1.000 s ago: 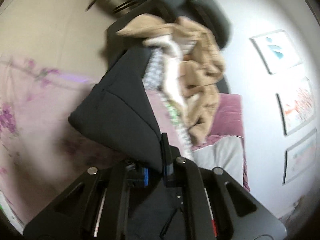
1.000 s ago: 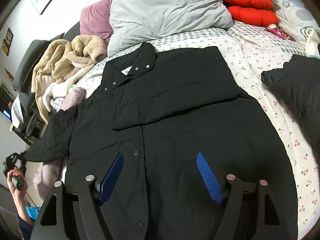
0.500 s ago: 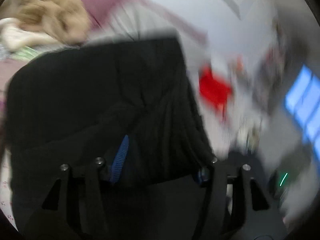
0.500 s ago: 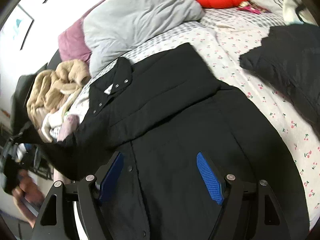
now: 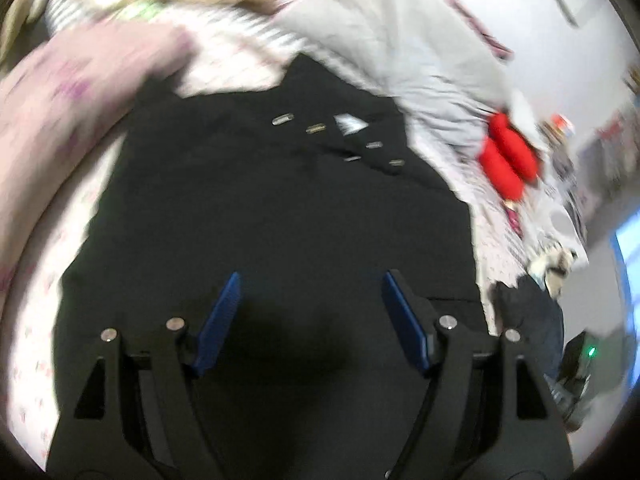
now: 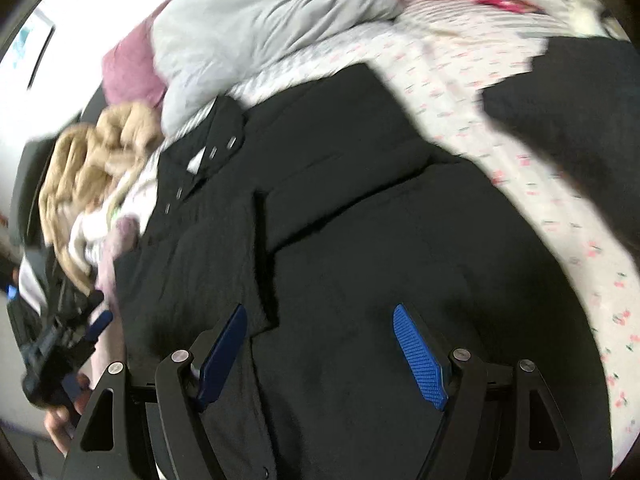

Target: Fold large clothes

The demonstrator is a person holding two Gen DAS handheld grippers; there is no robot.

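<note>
Black jacket (image 6: pixel 360 240), frame centre on bed (image 6: pixel 460 60): both sleeves folded inward, body fold outstanding; left gripper (image 5: pixel 312 312) opening, empty; right gripper (image 6: pixel 320 348) spread, empty.

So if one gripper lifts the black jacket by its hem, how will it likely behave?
The black jacket would probably droop rather than hold shape: its folded sleeves lie limp and flat on the bed. Its quilted, padded look suggests some bulk, so a folded layer may slip open. Nothing about it looks fragile.
</note>
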